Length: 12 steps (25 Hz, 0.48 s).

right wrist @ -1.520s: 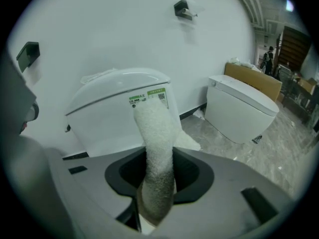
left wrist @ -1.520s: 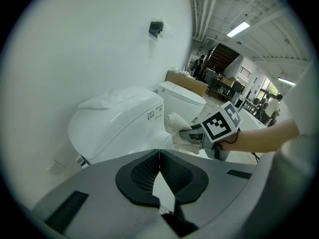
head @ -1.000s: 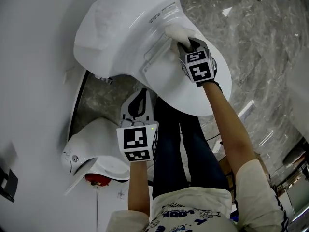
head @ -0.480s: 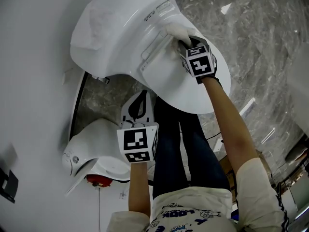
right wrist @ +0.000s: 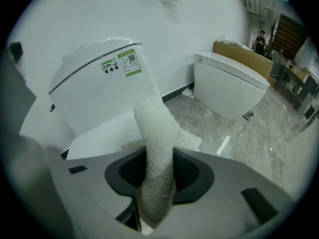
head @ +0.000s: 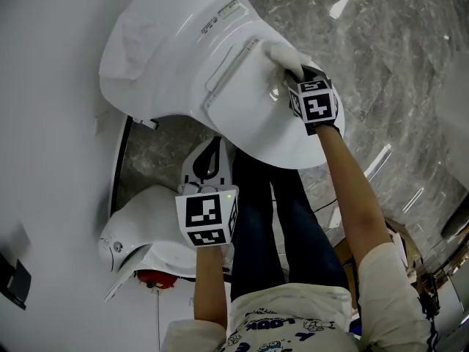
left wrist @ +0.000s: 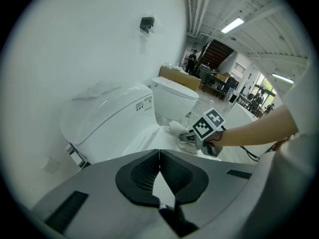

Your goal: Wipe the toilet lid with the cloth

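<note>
Jaws of my right gripper [head: 299, 75] clamp the white cloth [head: 282, 52].
I see the cloth lying on the toilet lid [head: 256, 116] near its hinge end; my left gripper [head: 212, 149] hangs off the lid's front edge, jaws together, holding nothing.
</note>
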Available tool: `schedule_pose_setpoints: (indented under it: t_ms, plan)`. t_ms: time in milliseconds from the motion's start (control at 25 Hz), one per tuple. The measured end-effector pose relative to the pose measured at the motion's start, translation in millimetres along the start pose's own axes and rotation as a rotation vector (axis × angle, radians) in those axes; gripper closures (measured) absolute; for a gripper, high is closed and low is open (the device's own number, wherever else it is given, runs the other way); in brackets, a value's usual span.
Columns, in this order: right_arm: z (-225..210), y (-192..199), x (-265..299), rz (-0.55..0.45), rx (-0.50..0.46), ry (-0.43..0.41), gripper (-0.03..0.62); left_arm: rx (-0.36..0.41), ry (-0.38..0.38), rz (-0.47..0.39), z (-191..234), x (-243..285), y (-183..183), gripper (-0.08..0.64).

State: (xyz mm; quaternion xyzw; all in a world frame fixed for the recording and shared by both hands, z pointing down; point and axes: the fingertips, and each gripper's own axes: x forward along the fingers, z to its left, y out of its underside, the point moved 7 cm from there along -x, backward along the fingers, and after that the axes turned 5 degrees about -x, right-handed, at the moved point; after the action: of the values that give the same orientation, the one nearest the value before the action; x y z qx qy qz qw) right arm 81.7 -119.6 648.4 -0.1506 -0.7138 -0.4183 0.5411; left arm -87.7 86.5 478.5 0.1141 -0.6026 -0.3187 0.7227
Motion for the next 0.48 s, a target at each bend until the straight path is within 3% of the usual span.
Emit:
schedule_pose_setpoints:
  t_ms: [480]
  plan:
    - [-50,87,-37,0.030,0.198,0.083,0.469,0.100,0.071,0.022,-46,5,9,0.555]
